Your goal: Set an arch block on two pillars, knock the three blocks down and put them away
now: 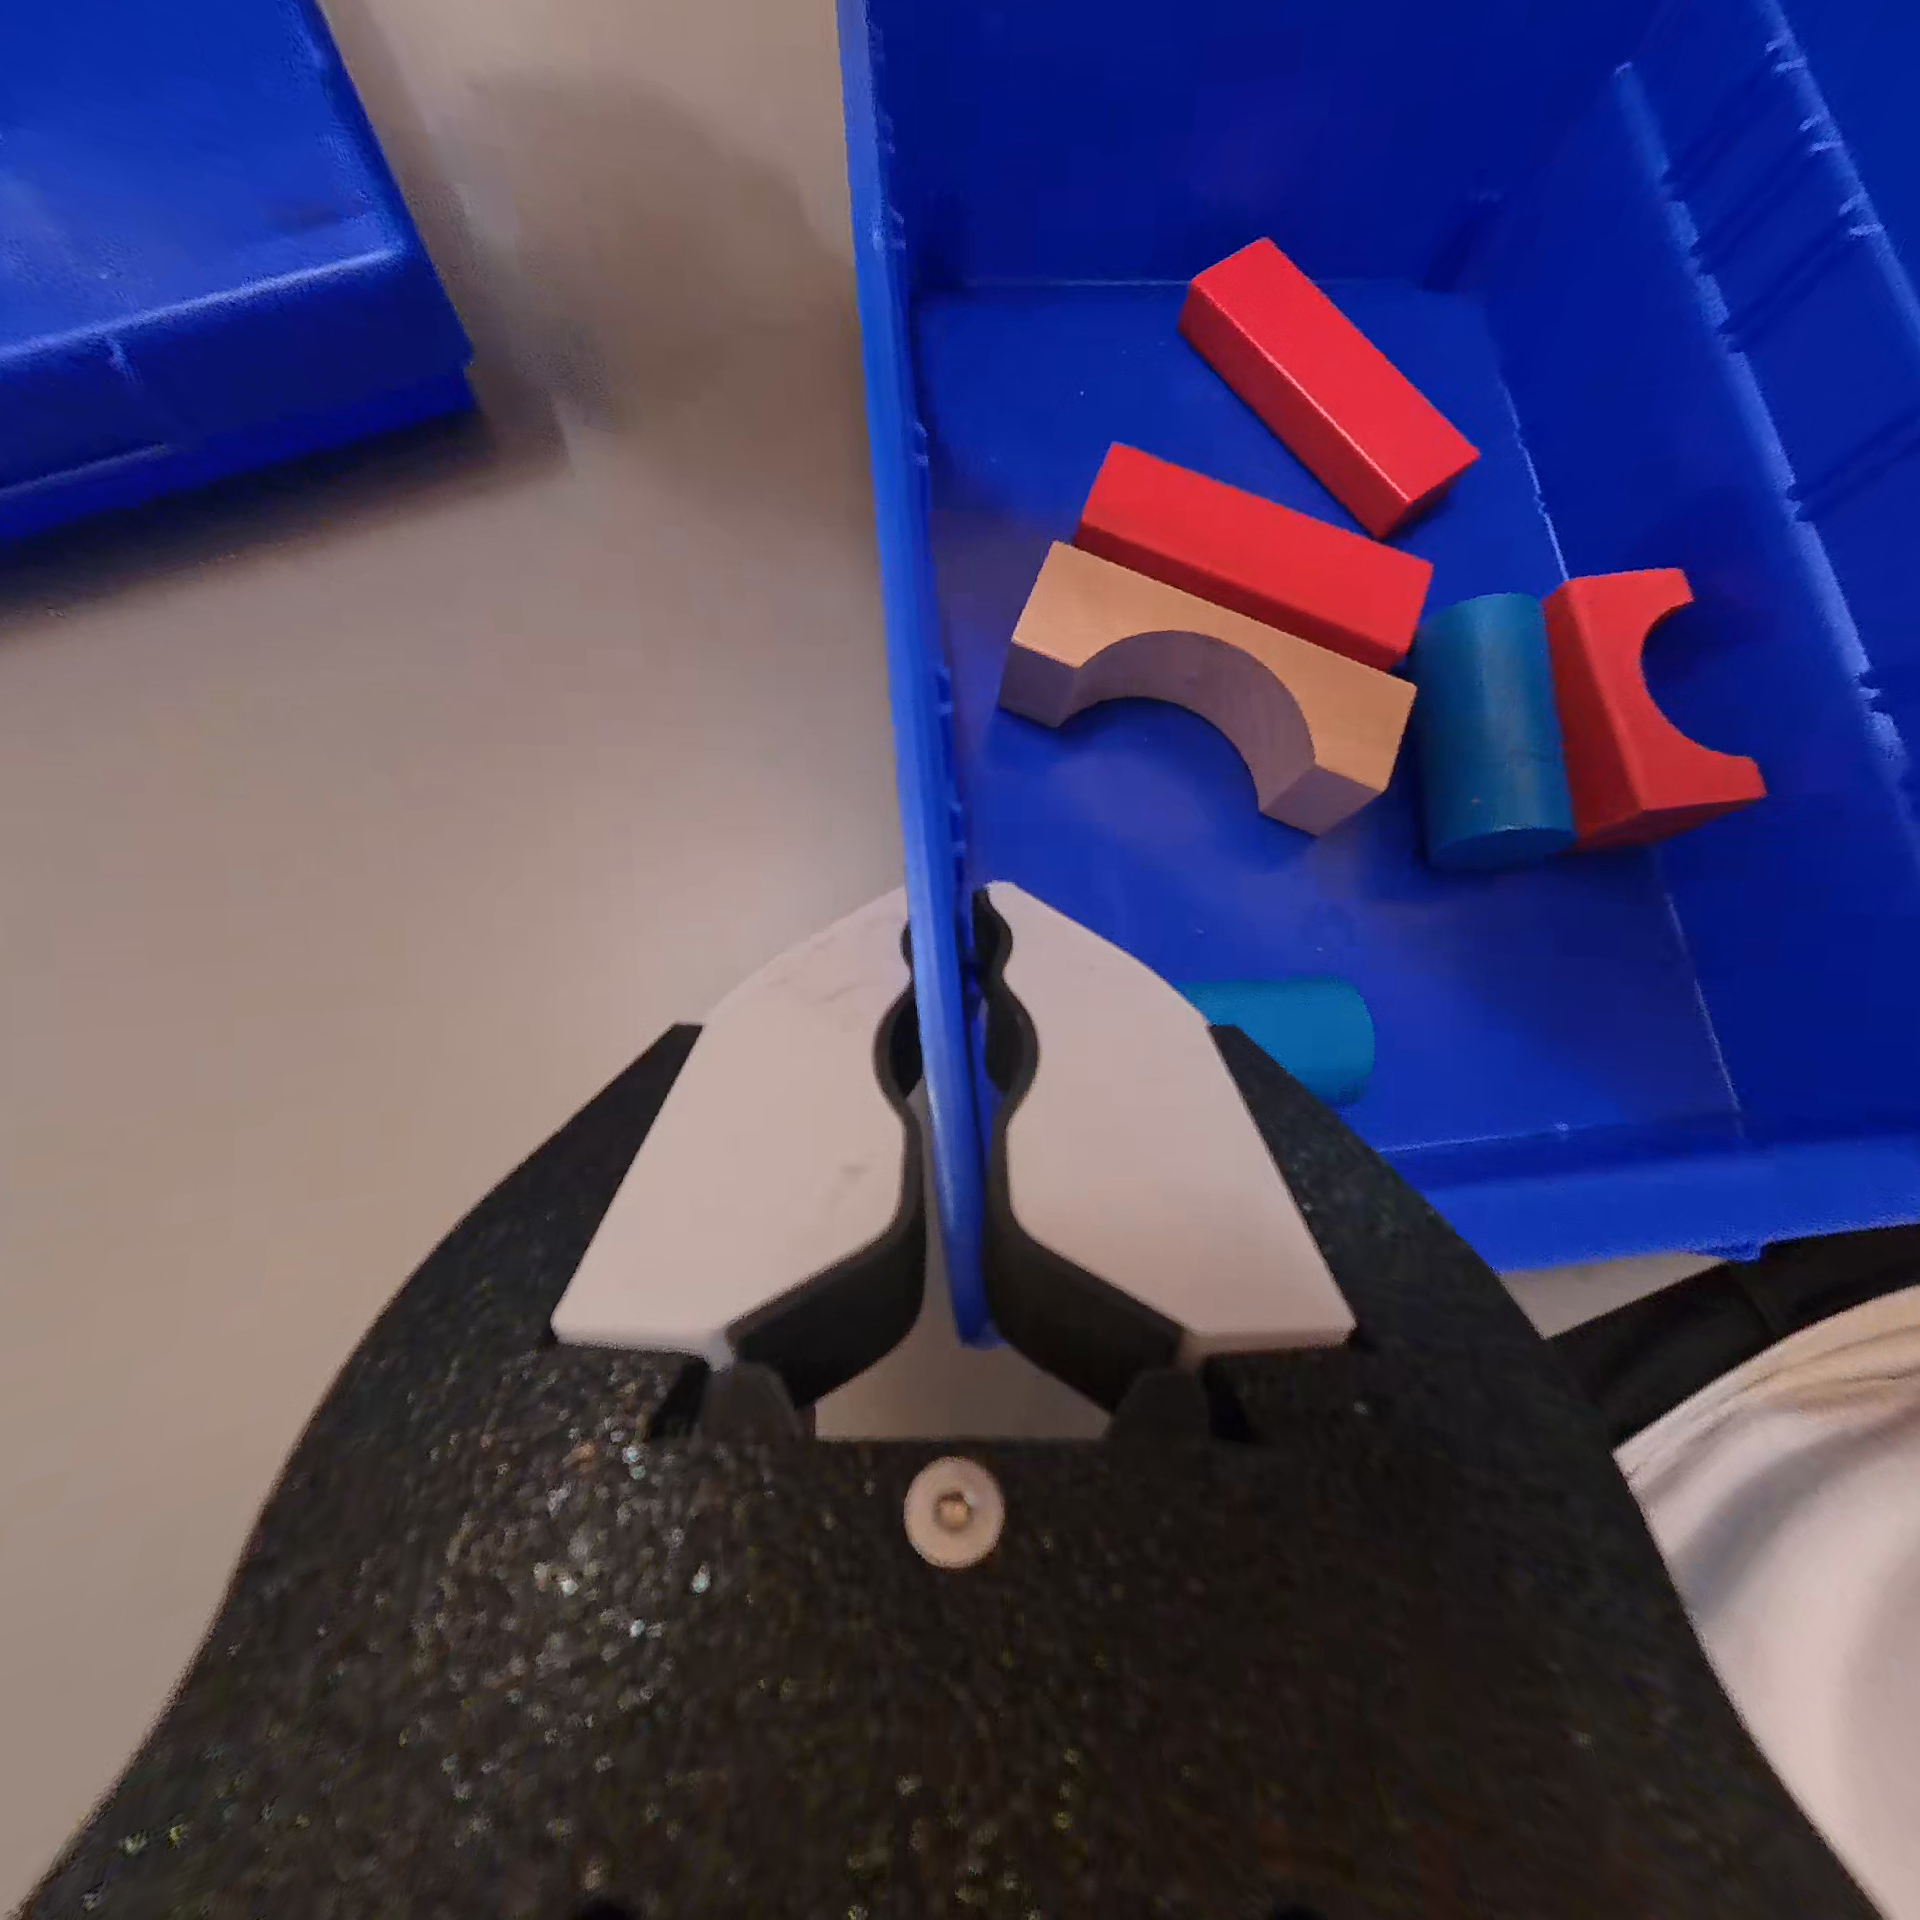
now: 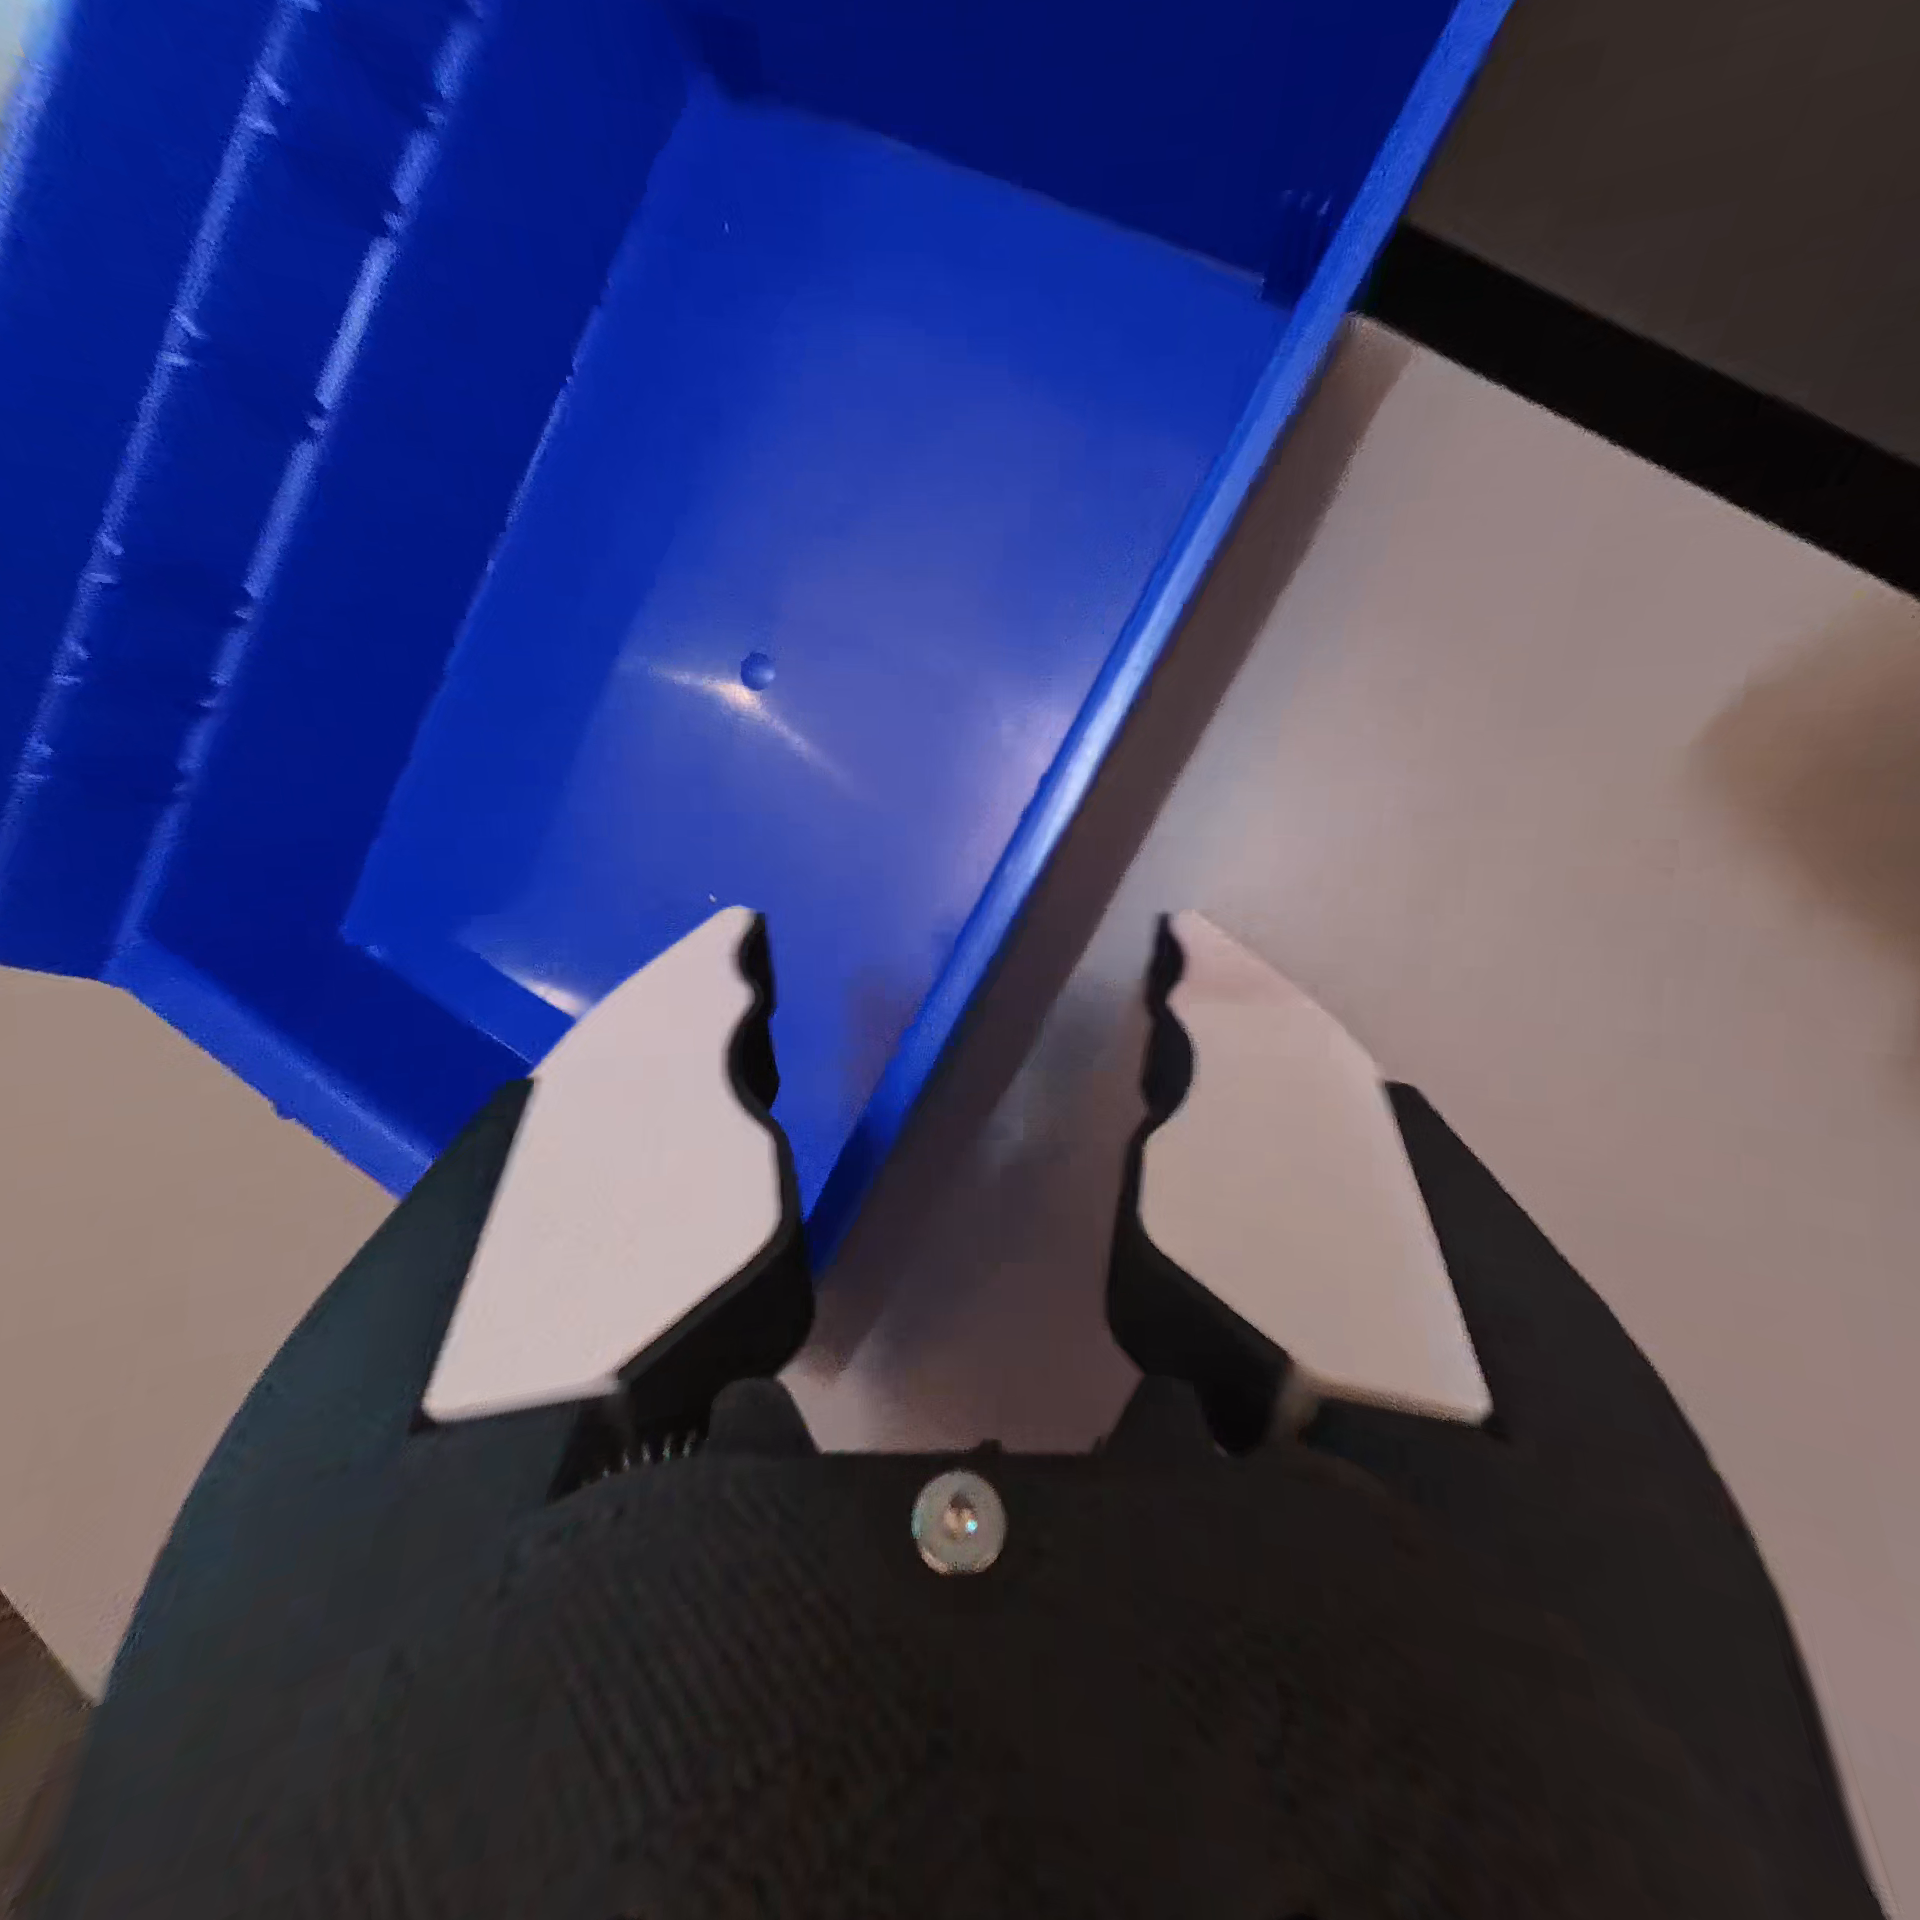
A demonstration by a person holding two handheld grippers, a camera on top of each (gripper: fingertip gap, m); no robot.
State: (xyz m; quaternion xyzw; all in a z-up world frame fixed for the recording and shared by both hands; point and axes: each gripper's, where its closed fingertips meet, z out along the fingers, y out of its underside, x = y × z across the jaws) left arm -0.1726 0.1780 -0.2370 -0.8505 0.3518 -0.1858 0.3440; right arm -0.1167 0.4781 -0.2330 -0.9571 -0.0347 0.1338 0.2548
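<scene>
Left wrist view: the left gripper (image 1: pixel 951 1039) is clenching the thin side wall of a blue bin (image 1: pixel 925 623), one finger outside it and one inside. Just beyond the inner finger a teal cylinder block (image 1: pixel 1299 1029) is lying on the bin floor. Farther ahead and to the right a natural wood arch block (image 1: pixel 1195 675) is lying against a red bar block (image 1: pixel 1247 551), with a blue cylinder block (image 1: pixel 1491 727) touching a red arch block (image 1: pixel 1642 707) beside them, and a second red bar block (image 1: pixel 1330 384) beyond. Off to the far left, another blue bin (image 1: pixel 208 312) is resting on the table (image 1: pixel 468 831). Keeping the wall seated deep between the fingers and the grip level should stop the blocks sliding.

In the right wrist view, the right gripper (image 2: pixel 961 997) is hanging released, its fingers straddling the rim of an empty blue bin (image 2: pixel 1195 623) without touching it, the table (image 2: pixel 1455 831) to its right.
</scene>
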